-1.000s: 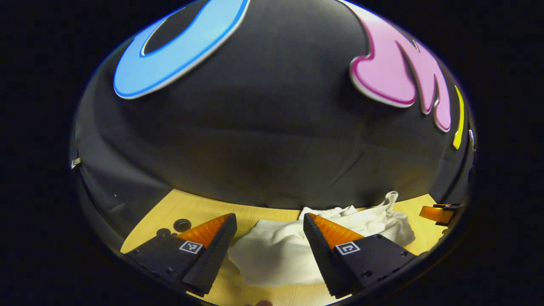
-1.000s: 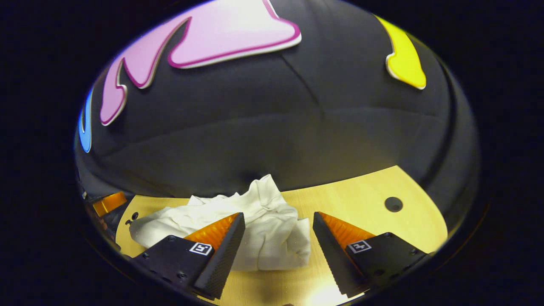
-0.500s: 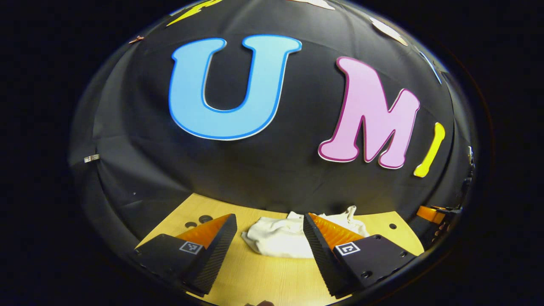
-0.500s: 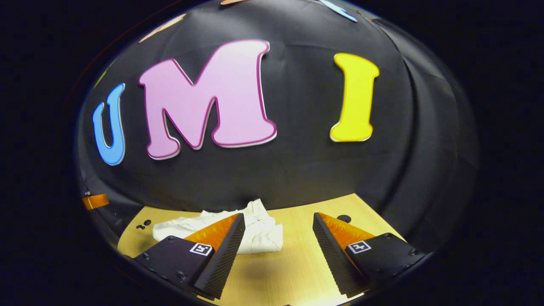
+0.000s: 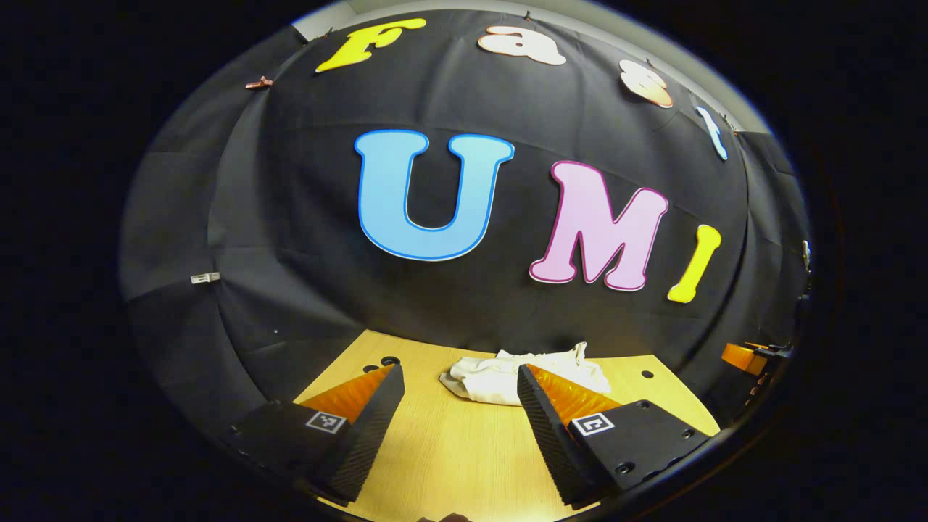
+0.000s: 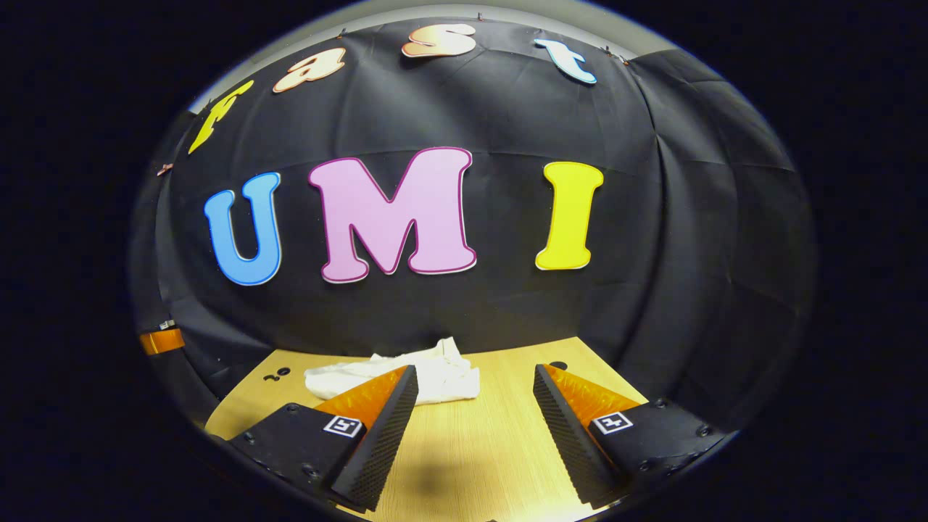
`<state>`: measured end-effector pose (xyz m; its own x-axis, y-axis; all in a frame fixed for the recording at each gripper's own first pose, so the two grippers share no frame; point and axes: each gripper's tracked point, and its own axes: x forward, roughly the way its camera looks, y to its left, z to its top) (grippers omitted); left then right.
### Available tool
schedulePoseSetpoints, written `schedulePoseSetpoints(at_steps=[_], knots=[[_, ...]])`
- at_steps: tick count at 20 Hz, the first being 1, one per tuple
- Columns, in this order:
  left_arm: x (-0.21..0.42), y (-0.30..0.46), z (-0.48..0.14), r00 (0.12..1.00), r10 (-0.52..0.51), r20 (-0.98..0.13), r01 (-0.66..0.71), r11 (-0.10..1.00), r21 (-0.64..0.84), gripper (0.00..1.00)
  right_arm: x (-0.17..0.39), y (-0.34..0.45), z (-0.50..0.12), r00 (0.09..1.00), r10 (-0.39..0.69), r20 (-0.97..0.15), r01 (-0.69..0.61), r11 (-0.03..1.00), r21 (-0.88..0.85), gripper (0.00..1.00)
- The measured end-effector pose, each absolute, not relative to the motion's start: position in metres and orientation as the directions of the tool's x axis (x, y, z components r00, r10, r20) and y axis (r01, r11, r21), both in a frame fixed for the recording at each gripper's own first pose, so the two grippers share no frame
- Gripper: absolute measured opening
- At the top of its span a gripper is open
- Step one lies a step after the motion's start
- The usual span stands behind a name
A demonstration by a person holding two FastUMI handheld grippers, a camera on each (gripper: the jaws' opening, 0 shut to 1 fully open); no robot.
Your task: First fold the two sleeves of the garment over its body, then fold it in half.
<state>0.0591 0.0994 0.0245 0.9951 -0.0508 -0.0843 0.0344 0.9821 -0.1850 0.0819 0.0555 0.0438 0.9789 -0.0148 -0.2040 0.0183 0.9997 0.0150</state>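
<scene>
A pale wooden desk [image 5: 449,449] against black cloth. Both tongs, left [image 5: 458,428] and right [image 6: 473,431], spread wide and empty, have pulled back from the bundled white garment [image 5: 500,375], now lying far off by the cloth, apparently folded.

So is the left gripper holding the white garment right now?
No, the left gripper is open, and the garment lies bunched on the table beyond it.
</scene>
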Motion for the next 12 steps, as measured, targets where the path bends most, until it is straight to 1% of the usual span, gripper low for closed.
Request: schedulePoseSetpoints(at_steps=[4, 8, 12], knots=[[0.014, 0.092, 0.001, 0.992, -0.096, -0.087, 0.082, 0.984, -0.157, 0.97, 0.029, 0.07, 0.032, 0.972, 0.014, -0.236, -0.006, 0.999, 0.035, 0.98], [-0.042, 0.083, -0.032, 0.988, -0.131, -0.087, 0.118, 0.983, -0.142, 0.97, -0.019, 0.078, 0.02, 0.971, 0.038, -0.237, -0.032, 0.999, 0.029, 0.98], [-0.085, 0.081, -0.064, 0.988, -0.116, -0.101, 0.097, 0.98, -0.173, 0.97, -0.062, 0.089, -0.015, 0.957, 0.063, -0.285, -0.06, 0.998, 0.02, 0.98]])
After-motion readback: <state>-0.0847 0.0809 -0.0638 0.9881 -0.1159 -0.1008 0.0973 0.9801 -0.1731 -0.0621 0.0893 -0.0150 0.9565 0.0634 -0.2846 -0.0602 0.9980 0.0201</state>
